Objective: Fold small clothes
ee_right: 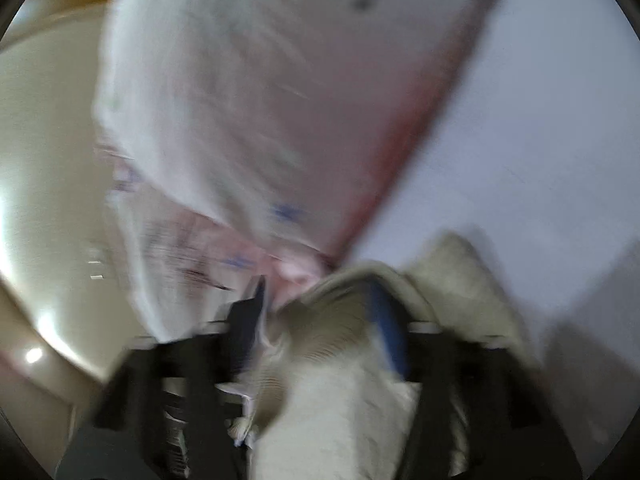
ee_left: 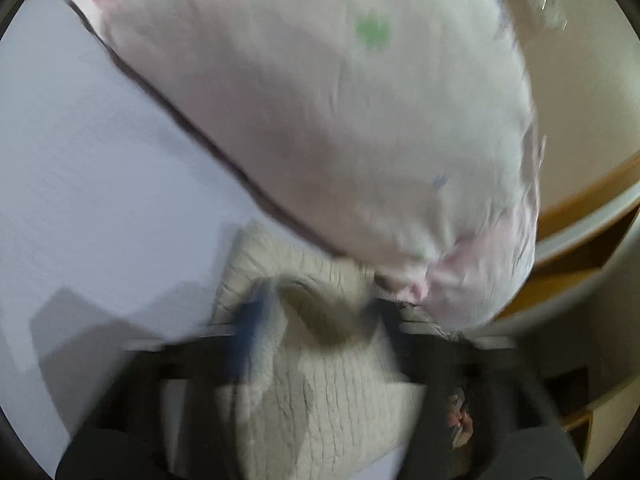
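Note:
A small white garment (ee_left: 340,120) with pale pink parts, small green and blue marks and a dark red edge hangs stretched in the air over a white table (ee_left: 80,180). My left gripper (ee_left: 328,308) is shut on a cream ribbed part (ee_left: 320,392) of the clothing at one lower corner. My right gripper (ee_right: 320,308) is shut on the other corner, where cream ribbed cloth (ee_right: 340,412) and the white garment (ee_right: 248,100) bunch between the fingers. Both views are blurred by motion.
The white table (ee_right: 540,140) fills the right of the right wrist view. Wooden shelving with a pale curved rim (ee_left: 580,240) is at the right of the left wrist view. A cream floor or wall (ee_right: 40,160) is at the left of the right wrist view.

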`<state>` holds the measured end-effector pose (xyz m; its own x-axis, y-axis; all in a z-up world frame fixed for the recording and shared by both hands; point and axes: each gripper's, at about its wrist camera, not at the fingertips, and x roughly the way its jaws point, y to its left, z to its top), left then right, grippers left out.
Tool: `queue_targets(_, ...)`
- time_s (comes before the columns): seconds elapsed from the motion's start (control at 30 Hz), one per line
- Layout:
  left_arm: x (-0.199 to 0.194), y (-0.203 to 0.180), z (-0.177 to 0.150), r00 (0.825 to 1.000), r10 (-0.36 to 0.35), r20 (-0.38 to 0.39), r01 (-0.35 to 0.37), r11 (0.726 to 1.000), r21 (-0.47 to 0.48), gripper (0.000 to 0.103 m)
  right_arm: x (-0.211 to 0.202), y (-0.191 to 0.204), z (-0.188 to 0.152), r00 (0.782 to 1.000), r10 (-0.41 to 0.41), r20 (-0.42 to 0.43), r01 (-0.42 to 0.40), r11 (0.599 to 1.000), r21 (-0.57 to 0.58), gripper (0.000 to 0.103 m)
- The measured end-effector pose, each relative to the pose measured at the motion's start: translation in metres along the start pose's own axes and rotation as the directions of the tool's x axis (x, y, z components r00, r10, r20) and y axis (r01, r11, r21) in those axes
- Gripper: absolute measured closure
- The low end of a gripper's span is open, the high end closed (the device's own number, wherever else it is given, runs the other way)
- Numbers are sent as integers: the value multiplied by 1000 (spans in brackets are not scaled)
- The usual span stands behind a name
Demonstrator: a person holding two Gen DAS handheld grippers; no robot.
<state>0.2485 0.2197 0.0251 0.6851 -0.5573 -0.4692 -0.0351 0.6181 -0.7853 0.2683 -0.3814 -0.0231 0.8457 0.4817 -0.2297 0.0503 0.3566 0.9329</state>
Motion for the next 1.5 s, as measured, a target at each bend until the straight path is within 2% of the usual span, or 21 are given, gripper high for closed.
queue_targets(0.03, -17, -3, 0, 998, 6, 57, -7, 999, 31, 14, -13, 7, -1, 999, -2, 48, 4, 999, -34, 3)
queue_targets(0.1, -27, -6, -4, 999, 19, 42, -23, 997, 80, 14, -30, 11, 0, 997, 17, 76, -12, 997, -74, 2)
queue_targets(0.23, -15, -3, -23, 989, 120, -83, -107, 984, 140, 16, -51, 9, -1, 999, 16, 49, -11, 995, -95, 2)
queue_targets(0.33, -3, 9, -35, 978, 136, -160, -116, 985, 129, 26, -32, 9, -3, 1000, 13, 11, -12, 997, -73, 2)
queue_targets(0.4, 0, 5, -41, 978, 141, -152, -118, 982, 145, 29, -25, 14, -5, 1000, 5, -7, -6, 997, -74, 2)
queue_targets(0.43, 3, 5, -42, 977, 128, -172, -106, 985, 135, 38, -23, 15, -6, 1000, 5, -13, -6, 997, -73, 2)
queue_targets(0.53, 4, 5, -51, 980, 133, -148, -121, 989, 88, 44, -14, 17, -8, 999, 34, -42, -36, 998, -48, 2)
queue_targets(0.67, 16, 12, -61, 984, 102, -148, -111, 992, -54, 77, -13, 14, -6, 994, 68, -80, -69, 998, -8, 2)
queue_targets(0.77, 17, 9, -64, 986, 74, -146, -89, 991, -97, 83, -17, 15, -3, 991, 89, -97, -90, 996, -2, 2)
queue_targets(0.83, 15, -9, -59, 991, 14, -133, -28, 995, -98, 84, -24, 18, 1, 991, 92, -96, -94, 995, -19, 2)
queue_targets(0.93, 21, -79, -54, 992, -50, -117, 55, 998, 42, 85, -34, 26, 7, 992, 93, -81, -97, 994, -53, 2)
queue_targets(1.0, 41, -139, -63, 980, -126, -154, 150, 977, 153, 85, -44, 35, 12, 995, 77, -60, -83, 991, -103, 2)
queue_targets(1.1, 101, -212, -102, 940, -202, -275, 277, 922, 271, 85, -57, 45, 19, 999, 28, -20, -31, 982, -184, 2)
queue_targets(1.17, 159, -245, -143, 896, -211, -392, 339, 894, 293, 85, -66, 47, 26, 1000, -16, 18, 20, 974, -224, 2)
queue_targets(1.23, 214, -270, -185, 804, -243, -543, 445, 851, 279, 85, -74, 42, 33, 996, -72, 46, 80, 969, -236, 2)
queue_targets(1.3, 237, -283, -211, 717, -303, -628, 531, 821, 210, 85, -78, 36, 39, 993, -106, 43, 113, 968, -224, 2)
queue_targets(1.37, 231, -290, -217, 691, -329, -644, 573, 793, 210, 84, -79, 31, 44, 994, -112, 13, 112, 973, -200, 2)
queue_targets(1.4, 217, -292, -214, 706, -330, -627, 584, 772, 251, 84, -77, 29, 45, 994, -109, -12, 105, 976, -188, 2)
queue_targets(1.43, 202, -288, -207, 739, -322, -592, 571, 766, 295, 82, -73, 28, 45, 991, -118, -61, 105, 978, -180, 2)
queue_targets(1.47, 183, -281, -196, 782, -311, -539, 541, 769, 340, 66, -68, 29, 43, 986, -134, -95, 115, 976, -184, 2)
queue_targets(1.5, 161, -269, -181, 851, -274, -448, 466, 788, 403, 53, -62, 31, 40, 979, -160, -130, 133, 971, -198, 2)
